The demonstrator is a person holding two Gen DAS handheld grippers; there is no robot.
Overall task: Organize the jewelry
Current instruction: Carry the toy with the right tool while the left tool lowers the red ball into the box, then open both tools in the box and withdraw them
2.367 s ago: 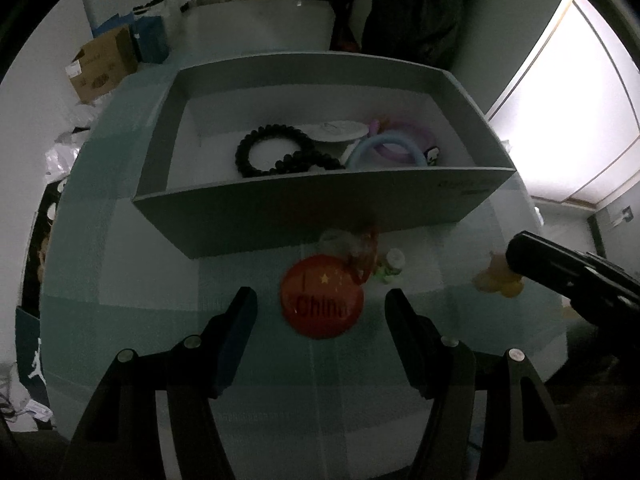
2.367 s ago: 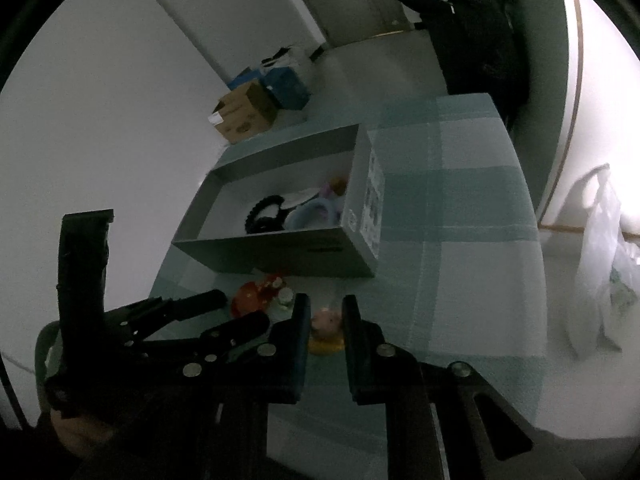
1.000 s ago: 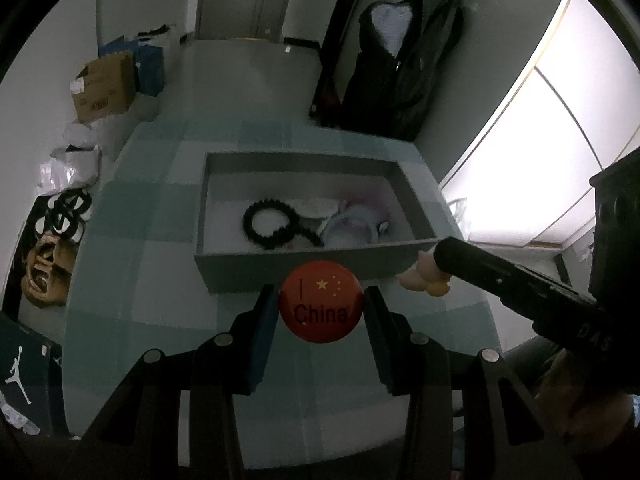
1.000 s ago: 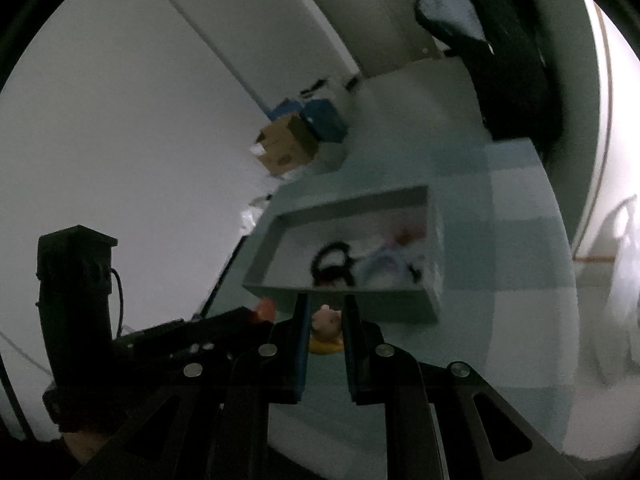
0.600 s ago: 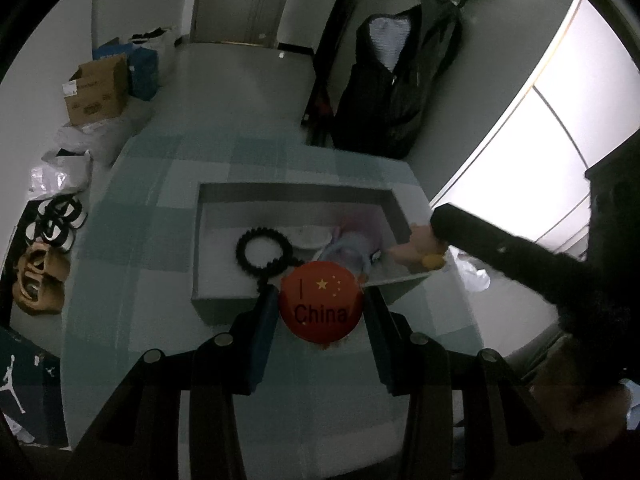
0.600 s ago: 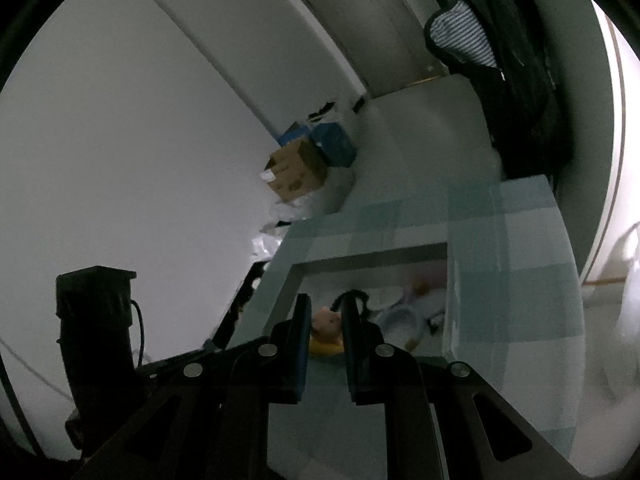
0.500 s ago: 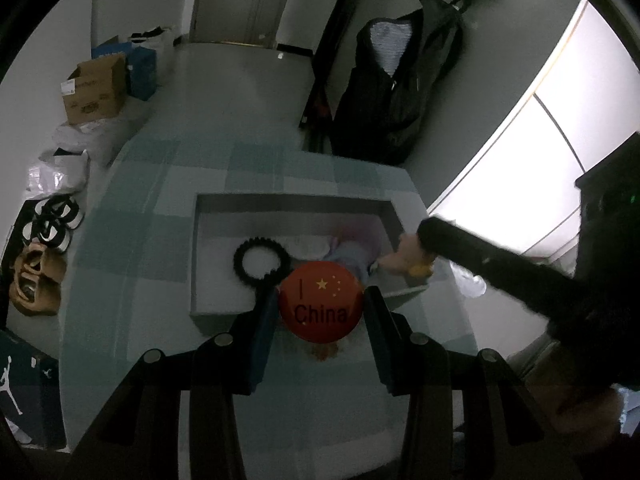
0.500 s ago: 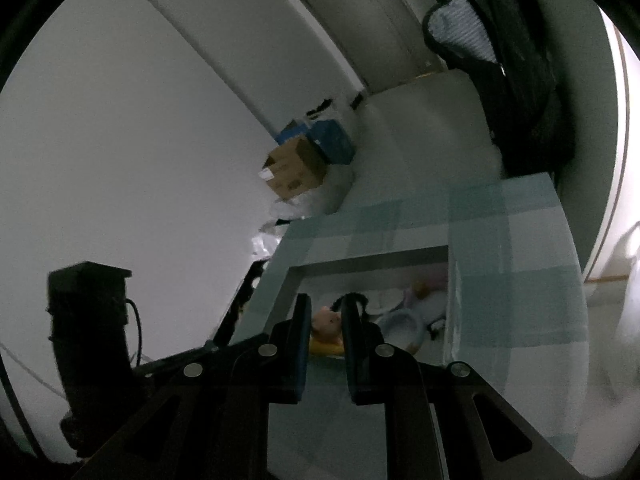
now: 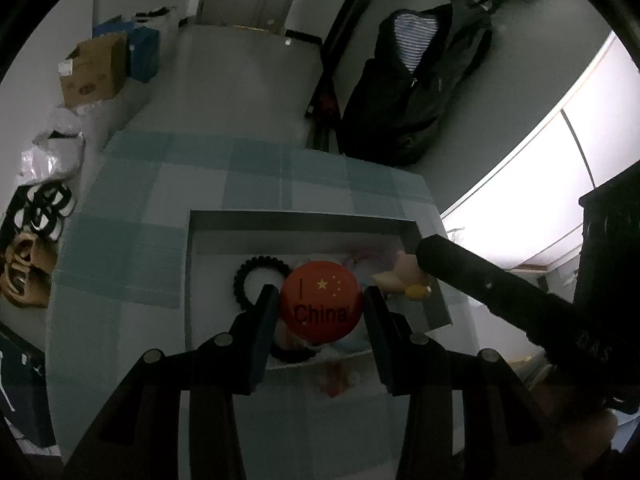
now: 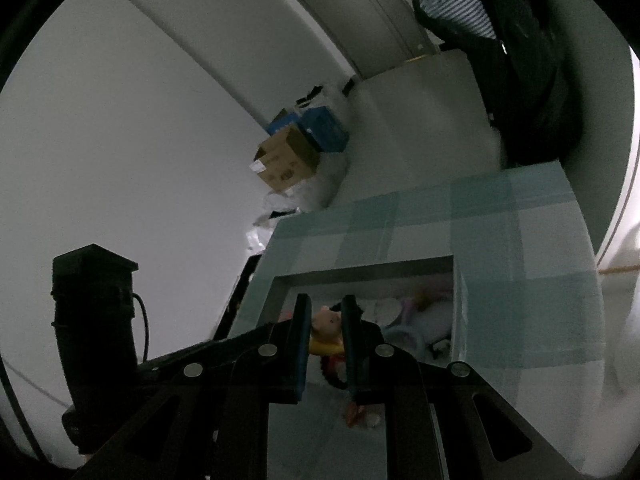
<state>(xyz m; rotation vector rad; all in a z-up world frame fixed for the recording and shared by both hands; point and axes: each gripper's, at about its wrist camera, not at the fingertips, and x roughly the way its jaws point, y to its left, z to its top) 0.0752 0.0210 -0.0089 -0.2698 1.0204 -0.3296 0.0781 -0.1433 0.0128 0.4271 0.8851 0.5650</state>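
Observation:
My left gripper [image 9: 321,307] is shut on a round red badge [image 9: 321,305] printed "China", held above the near part of the open grey box [image 9: 304,216]. Inside the box lie a black bead bracelet [image 9: 260,276] and pale rings, partly hidden by the badge. My right gripper [image 10: 325,332] is shut on a small pink-and-yellow toy figure [image 10: 326,326], held over the box [image 10: 360,272]. In the left wrist view that figure [image 9: 404,278] hangs over the box's right end. A blurred red trinket [image 9: 336,376] shows below the badge; I cannot tell whether it hangs or lies.
The box stands on a teal checked tablecloth [image 9: 132,248]. On the floor behind are a cardboard box [image 9: 94,72] and a blue box [image 9: 140,56]; shoes [image 9: 24,268] lie at the left. A dark jacket [image 9: 416,92] hangs at the back right.
Both grippers have closed on their items, lifted them off the cloth and carried them forward to above the box. Over the last second the box has slid further under both.

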